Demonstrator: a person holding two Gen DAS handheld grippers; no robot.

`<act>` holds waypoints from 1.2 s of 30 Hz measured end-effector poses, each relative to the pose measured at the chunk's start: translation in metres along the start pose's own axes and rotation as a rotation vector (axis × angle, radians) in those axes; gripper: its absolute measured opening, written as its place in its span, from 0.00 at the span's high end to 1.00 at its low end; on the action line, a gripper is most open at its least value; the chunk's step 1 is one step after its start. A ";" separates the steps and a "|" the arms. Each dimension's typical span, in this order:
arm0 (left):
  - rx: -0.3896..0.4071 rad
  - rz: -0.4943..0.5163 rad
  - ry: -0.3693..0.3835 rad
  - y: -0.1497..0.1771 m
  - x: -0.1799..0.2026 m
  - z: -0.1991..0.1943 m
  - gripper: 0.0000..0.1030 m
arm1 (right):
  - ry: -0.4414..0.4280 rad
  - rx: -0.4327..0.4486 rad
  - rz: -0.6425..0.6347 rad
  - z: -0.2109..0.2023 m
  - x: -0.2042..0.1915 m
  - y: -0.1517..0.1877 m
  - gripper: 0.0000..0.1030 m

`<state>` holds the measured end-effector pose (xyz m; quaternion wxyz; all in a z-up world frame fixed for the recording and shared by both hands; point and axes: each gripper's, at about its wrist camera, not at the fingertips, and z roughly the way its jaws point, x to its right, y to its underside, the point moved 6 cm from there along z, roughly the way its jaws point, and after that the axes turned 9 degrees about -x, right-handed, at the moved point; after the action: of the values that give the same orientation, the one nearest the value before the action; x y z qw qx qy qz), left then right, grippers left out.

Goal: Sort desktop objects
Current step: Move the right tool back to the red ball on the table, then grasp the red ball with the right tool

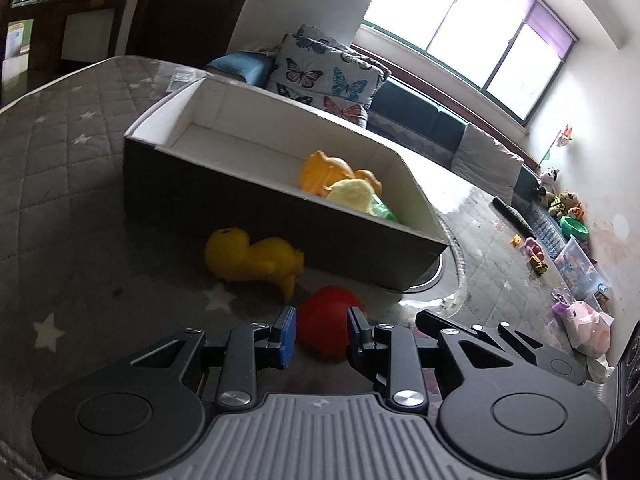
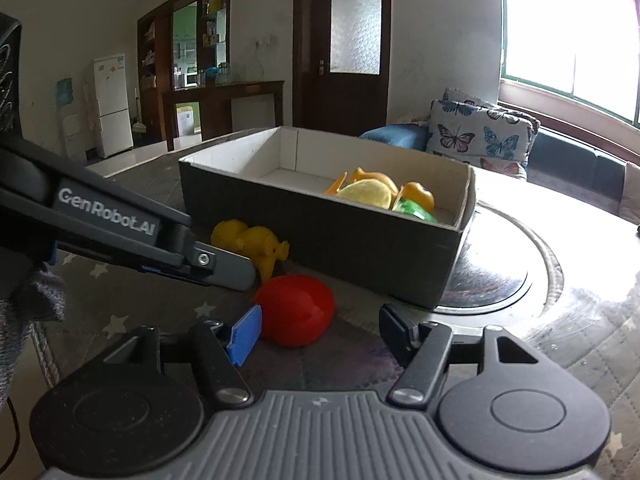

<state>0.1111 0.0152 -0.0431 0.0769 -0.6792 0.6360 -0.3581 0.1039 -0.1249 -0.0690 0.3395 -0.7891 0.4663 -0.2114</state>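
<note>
A red toy tomato (image 1: 325, 322) lies on the grey star-patterned tablecloth in front of a dark box. My left gripper (image 1: 322, 330) has its fingers on either side of the tomato, close to it or touching; I cannot tell whether it grips. In the right wrist view the tomato (image 2: 296, 309) lies just ahead of my open, empty right gripper (image 2: 320, 330), next to its left blue pad (image 2: 244, 334). The left gripper's body (image 2: 120, 228) reaches in from the left. A yellow toy duck (image 1: 254, 258) lies on its side by the box wall. The box (image 1: 280, 216) holds orange, yellow and green toys (image 1: 344, 184).
The box (image 2: 320, 236) sits partly on a round glass turntable (image 2: 500, 280). A sofa with a butterfly cushion (image 1: 320, 72) stands behind the table. Toys and a plastic bin (image 1: 576, 260) lie along the far right of the table.
</note>
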 end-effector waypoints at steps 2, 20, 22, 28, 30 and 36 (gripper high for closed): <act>-0.007 -0.009 -0.001 0.002 -0.005 0.000 0.70 | -0.006 -0.008 -0.002 0.003 -0.002 0.001 0.33; -0.065 0.046 0.016 -0.011 0.002 0.026 0.69 | -0.055 -0.066 -0.026 0.029 -0.017 -0.001 0.34; -0.072 0.054 0.017 -0.013 0.004 0.030 0.68 | -0.056 -0.066 -0.023 0.030 -0.018 -0.002 0.35; -0.083 0.079 0.032 -0.017 0.009 0.037 0.66 | -0.051 -0.065 -0.013 0.031 -0.018 -0.003 0.41; -0.091 0.087 0.037 -0.017 0.011 0.039 0.63 | -0.051 -0.065 -0.013 0.032 -0.018 -0.003 0.43; -0.104 0.090 0.047 -0.020 0.010 0.045 0.58 | -0.050 -0.062 -0.007 0.031 -0.017 -0.003 0.46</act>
<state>0.1533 -0.0061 -0.0610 0.0428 -0.6443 0.6853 -0.3367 0.1180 -0.0986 -0.0884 0.3256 -0.8059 0.4611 -0.1784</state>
